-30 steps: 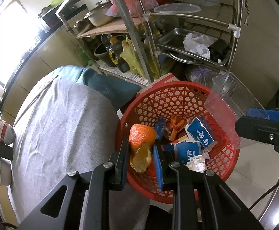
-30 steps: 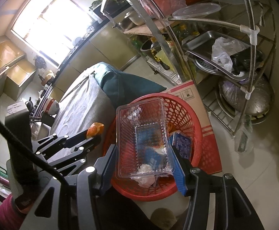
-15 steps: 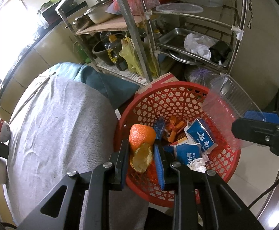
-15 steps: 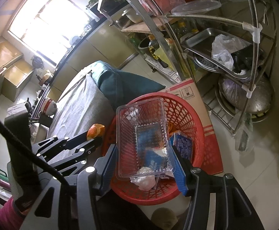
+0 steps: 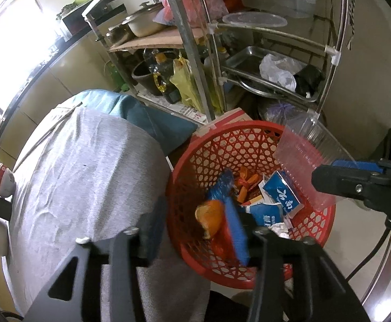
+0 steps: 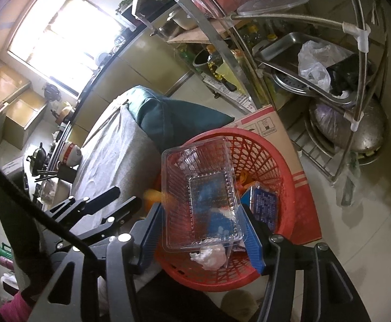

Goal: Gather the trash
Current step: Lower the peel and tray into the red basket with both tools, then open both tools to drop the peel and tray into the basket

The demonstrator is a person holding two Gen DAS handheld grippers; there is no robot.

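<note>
A red mesh basket (image 5: 251,139) (image 6: 284,171) stands on the floor beside a grey-covered table and holds blue cartons (image 5: 281,191), orange wrappers and crumpled paper. My left gripper (image 5: 195,228) is open over the basket's near rim. A piece of orange peel (image 5: 209,216) is loose between its fingers, dropping into the basket. My right gripper (image 6: 202,232) is shut on a clear plastic clamshell tray (image 6: 199,190) (image 5: 302,161) and holds it over the basket.
A grey cloth-covered table (image 5: 77,166) with a teal cloth (image 5: 147,115) lies left of the basket. A metal rack (image 5: 249,61) with pots, bottles and trays stands behind it. A cardboard box (image 6: 273,126) sits under the basket. Bowls (image 5: 3,182) stand at the table's far edge.
My left gripper has opened and let go of the orange peel, which is falling into the basket. The right gripper still holds the clear tray over the basket.
</note>
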